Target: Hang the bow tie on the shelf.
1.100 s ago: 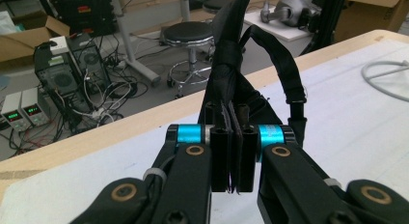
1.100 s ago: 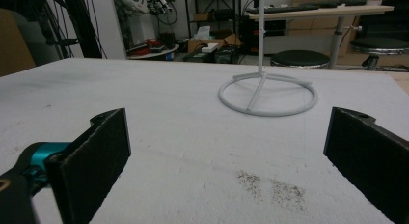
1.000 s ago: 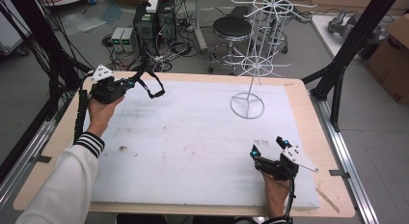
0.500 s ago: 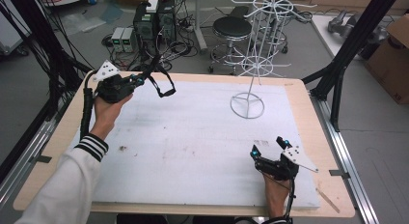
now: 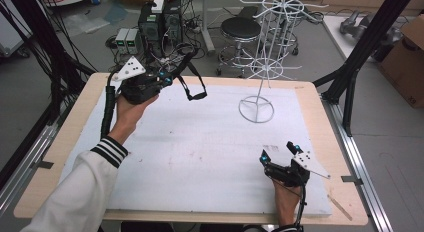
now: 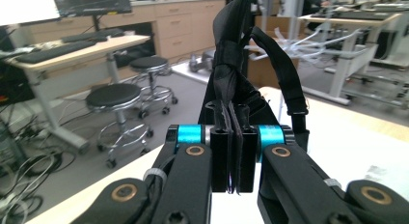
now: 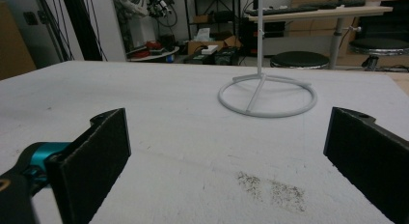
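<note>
Strap [image 5: 192,84] hangs pinched in my left hand-held gripper [image 5: 165,78] above the surface's [image 5: 200,157] far edge; right hand-held gripper [image 5: 281,153] rests open.

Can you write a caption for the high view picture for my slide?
Left gripper lifts a black strap above the white mat; right gripper rests open near the white wire stand.

A grey floor [image 5: 45,99] is stretching beyond the wooden desk [image 5: 320,117], with tangled cables [image 5: 200,22] lying across it. Round black stools [image 5: 241,28] are standing there beside stacked computer boxes [image 5: 160,19]. Wooden cabinets [image 6: 193,26] are lining the far wall, and a cardboard box [image 5: 407,62] is sitting behind black frame posts [image 5: 365,47].
</note>
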